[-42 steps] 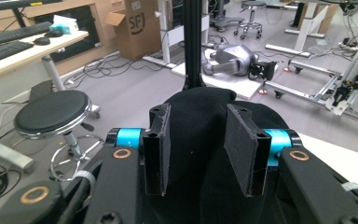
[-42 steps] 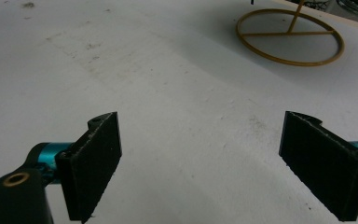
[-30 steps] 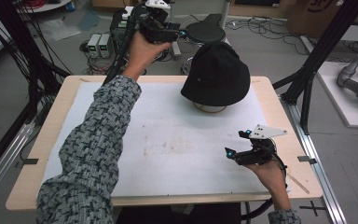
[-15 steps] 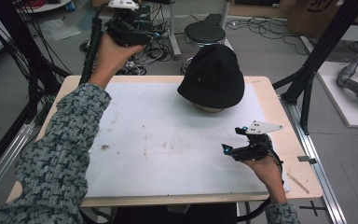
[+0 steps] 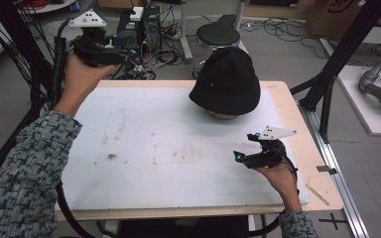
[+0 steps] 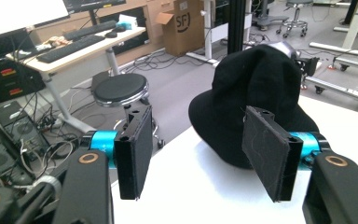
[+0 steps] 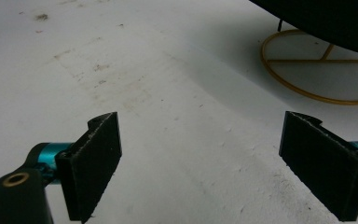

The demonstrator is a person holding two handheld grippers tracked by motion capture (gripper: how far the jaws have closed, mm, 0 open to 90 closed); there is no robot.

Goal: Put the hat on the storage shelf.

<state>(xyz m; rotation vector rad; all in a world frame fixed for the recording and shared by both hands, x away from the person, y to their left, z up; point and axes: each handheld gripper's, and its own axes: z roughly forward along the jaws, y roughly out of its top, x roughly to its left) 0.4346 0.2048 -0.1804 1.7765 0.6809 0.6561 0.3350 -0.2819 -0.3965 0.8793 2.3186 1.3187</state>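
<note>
Left claw [image 5: 129,54]: held up off the far-left corner of the table [image 5: 283,99], past its edge, above the cluttered floor. Jaws have just been opening; they now stand well apart with nothing between the pads. In the left gripper view [image 6: 205,158] the two black pads frame the hat from a distance, no contact. Left hand [image 5: 82,74] wraps the claw body from below, forearm in a grey-black patterned sleeve [image 5: 30,173] stretched diagonally across the left side of the table, wrist raised, grey three-cornered plate on top.

Right claw [image 5: 238,156]: low over the near-right part of the table, pointing left across the white mat [image 5: 168,148]. Jaws wide apart, empty; the right gripper view [image 7: 200,158] shows bare mat between the pads. Right hand [image 5: 273,171] grips from below, close to the near edge.

Black fabric bucket hat [image 5: 226,82]: far-right centre of the table, on the mat. It sits upright on a thin gold wire stand [image 7: 317,70] with a ring base; the ring and cross-struts show under the brim in the right gripper view. Crown rounded and slightly creased, brim drooping down all round. Neither claw touches it; the right one is near, the left well apart.
</note>
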